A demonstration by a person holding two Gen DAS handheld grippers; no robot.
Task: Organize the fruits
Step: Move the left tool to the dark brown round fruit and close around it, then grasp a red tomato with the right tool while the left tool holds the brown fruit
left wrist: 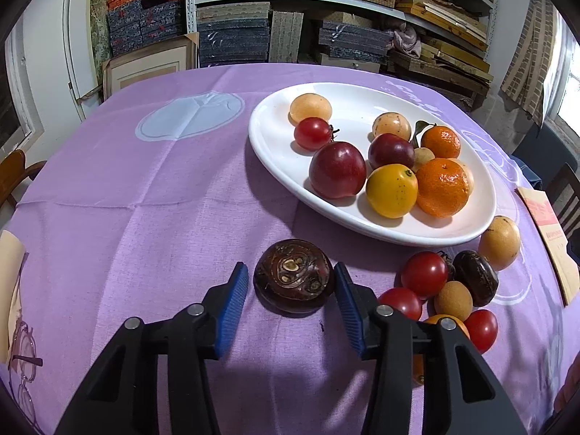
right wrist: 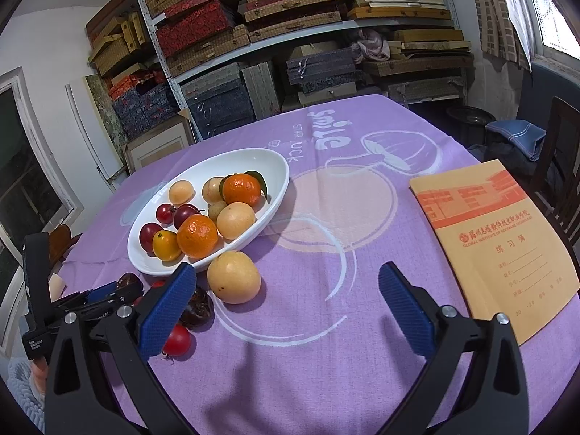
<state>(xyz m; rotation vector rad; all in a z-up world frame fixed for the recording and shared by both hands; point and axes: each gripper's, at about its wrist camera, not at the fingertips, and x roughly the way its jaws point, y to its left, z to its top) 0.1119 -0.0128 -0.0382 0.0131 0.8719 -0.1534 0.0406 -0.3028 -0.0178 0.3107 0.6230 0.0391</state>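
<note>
A dark brown water chestnut (left wrist: 293, 281) lies on the purple cloth between the blue pads of my left gripper (left wrist: 290, 272). A thin gap shows at the left pad and the right pad is almost touching, so the gripper is open. The white oval plate (left wrist: 275, 145) behind it holds plums, oranges, a cherry tomato and yellow fruits. Loose cherry tomatoes (left wrist: 424, 273), a second dark chestnut (left wrist: 475, 277) and a pale yellow fruit (left wrist: 499, 242) lie to the right. My right gripper (right wrist: 290, 275) stands open over bare cloth, right of that yellow fruit (right wrist: 233, 277).
An orange exercise book (right wrist: 500, 246) lies on the cloth at the right. A pair of glasses (left wrist: 25, 355) rests near the table's left edge. Shelves stacked with boxes stand behind the table, and chairs flank it on both sides.
</note>
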